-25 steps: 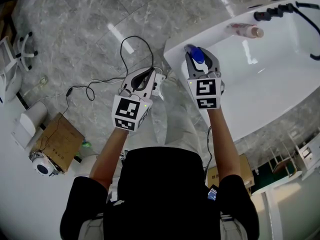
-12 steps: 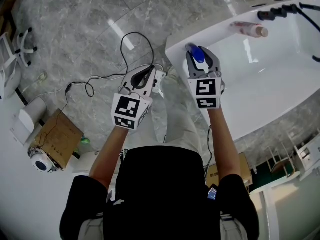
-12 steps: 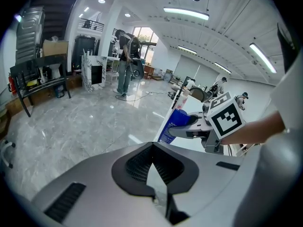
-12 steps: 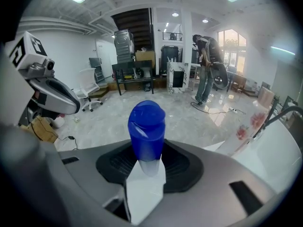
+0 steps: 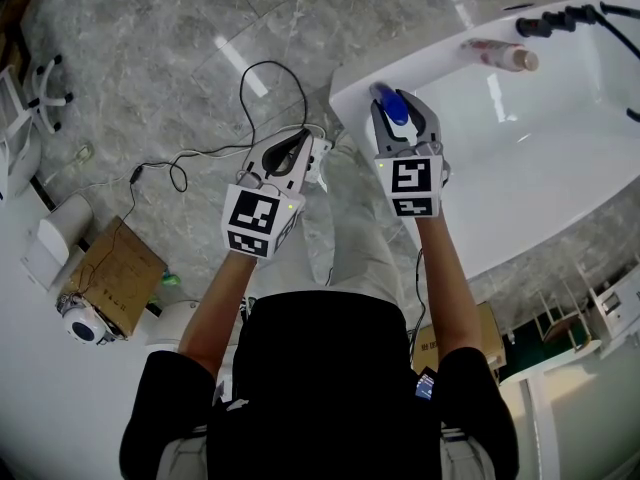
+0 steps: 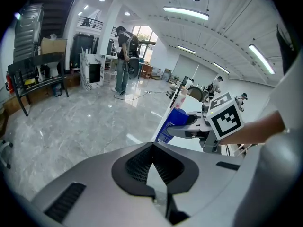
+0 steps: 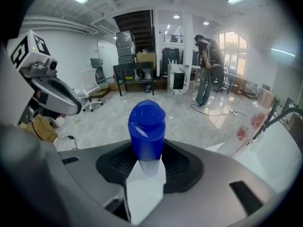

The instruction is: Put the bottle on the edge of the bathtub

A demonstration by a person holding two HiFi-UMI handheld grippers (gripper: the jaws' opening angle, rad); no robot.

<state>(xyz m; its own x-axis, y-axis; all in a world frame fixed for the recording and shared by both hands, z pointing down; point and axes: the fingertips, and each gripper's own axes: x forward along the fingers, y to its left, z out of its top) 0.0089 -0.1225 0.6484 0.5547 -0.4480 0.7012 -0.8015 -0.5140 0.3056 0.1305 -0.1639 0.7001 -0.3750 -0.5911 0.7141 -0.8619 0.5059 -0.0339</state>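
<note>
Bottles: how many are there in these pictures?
2. A blue-capped bottle is held in the right gripper's jaws over the bathtub's near end. A pink bottle lies by the tub's rim near the black tap. Others could be hidden.

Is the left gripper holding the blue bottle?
No, the blue bottle stands clamped in the right gripper, while the left gripper is shut on nothing.

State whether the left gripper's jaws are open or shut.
Shut. In the left gripper view, the left gripper shows its jaws meeting along one line, with nothing between them.
</note>
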